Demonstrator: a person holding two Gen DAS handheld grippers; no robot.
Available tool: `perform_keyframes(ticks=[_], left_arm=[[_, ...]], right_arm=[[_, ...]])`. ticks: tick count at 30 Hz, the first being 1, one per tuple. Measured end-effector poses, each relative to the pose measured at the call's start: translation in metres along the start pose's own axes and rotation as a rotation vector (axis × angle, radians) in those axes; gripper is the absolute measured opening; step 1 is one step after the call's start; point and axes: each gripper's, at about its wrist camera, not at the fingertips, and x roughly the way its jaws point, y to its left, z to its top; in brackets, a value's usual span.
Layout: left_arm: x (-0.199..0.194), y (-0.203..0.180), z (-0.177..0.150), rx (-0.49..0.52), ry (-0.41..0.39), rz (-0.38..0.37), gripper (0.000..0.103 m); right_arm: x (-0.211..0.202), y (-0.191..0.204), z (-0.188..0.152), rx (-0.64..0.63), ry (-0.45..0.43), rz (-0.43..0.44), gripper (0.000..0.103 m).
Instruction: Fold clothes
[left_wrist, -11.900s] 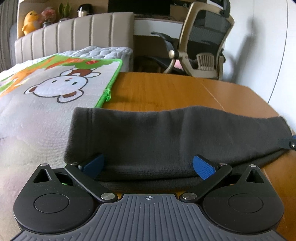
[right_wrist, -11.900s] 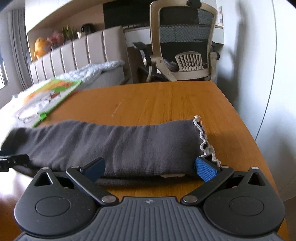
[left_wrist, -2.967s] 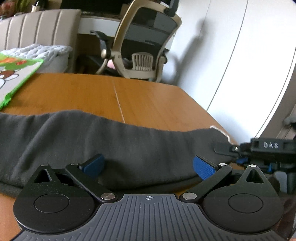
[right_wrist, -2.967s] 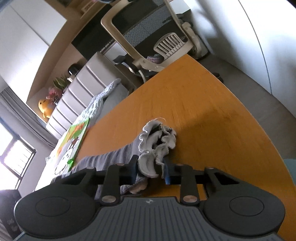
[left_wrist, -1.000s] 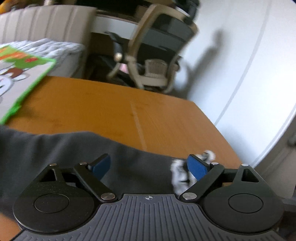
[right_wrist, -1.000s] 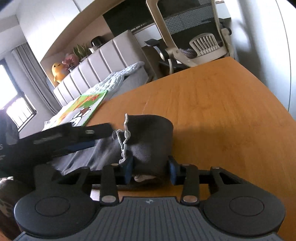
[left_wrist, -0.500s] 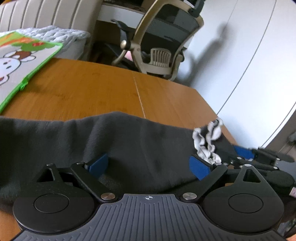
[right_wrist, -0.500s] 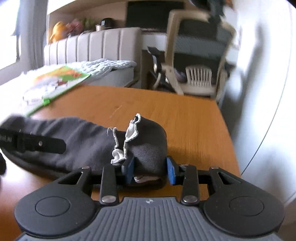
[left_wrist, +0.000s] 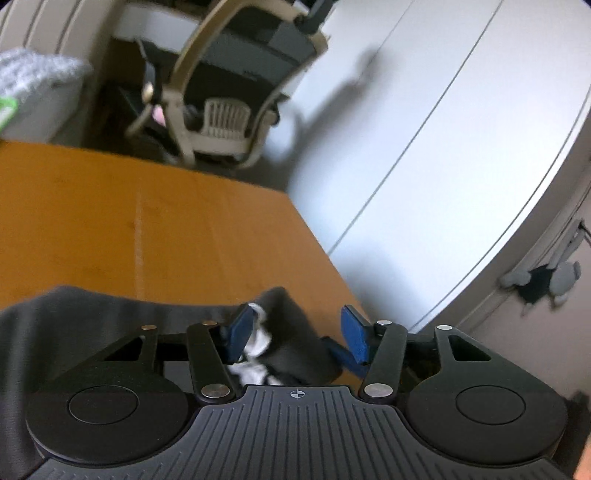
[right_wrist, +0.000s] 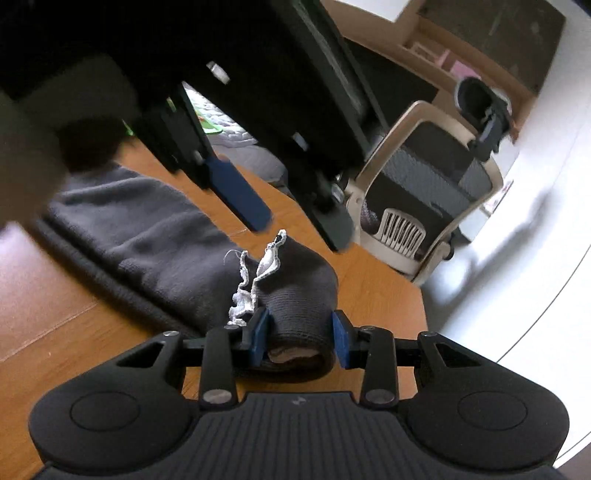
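**Rolled end of garment between both grippers, near table's right edge**

While the long dark grey knitted garment (right_wrist: 155, 236) lies stretched along the orange-brown wooden table (left_wrist: 147, 221), its right end is curled up into a thick roll with a frayed white hem (right_wrist: 255, 280) sticking out. Left to right as seen from where I stand:

- Left gripper (left_wrist: 299, 334): black body, blue pads. Jaws have just been closing. The rolled end sits between them; the left pad (left_wrist: 238, 332) is against the white hem, the right pad stands clear of the cloth. Not clamped at this moment. From the right wrist view, this gripper's blue finger (right_wrist: 236, 192) hangs above the roll, apart from it. Picture blurred.
- Right gripper (right_wrist: 299, 338): clenched on the roll, both blue pads pressed into its sides, cloth bulging forward between them. Roll rests just above the table, near the table's right edge.
- Background: beige-framed mesh office chair (right_wrist: 424, 206) beyond the table's far edge; white wall panels (left_wrist: 443, 147) to the right.
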Motion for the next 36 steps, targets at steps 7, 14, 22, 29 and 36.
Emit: perform_keyframes(ticks=[7, 14, 22, 29, 36], left_arm=[[0.03, 0.034, -0.01, -0.153, 0.081, -0.058, 0.058], [0.026, 0.038, -0.016, -0.175, 0.071, -0.07, 0.057], [0.006, 0.034, -0.01, -0.15, 0.029, -0.004, 0.067], [-0.044, 0.024, 0.0, -0.074, -0.081, 0.028, 0.068], [-0.016, 0.036, -0.009, -0.099, 0.007, 0.068, 0.07]], right_arm=[[-0.001, -0.048, -0.006, 0.326, -0.021, 0.14, 0.041], [0.022, -0.106, -0.039, 0.953, 0.069, 0.296, 0.048], [0.041, -0.076, -0.03, 0.899, 0.088, 0.277, 0.035], [0.01, 0.001, 0.02, 0.255, -0.03, 0.049, 0.035], [0.011, 0.046, 0.028, -0.12, -0.073, -0.027, 0.036]])
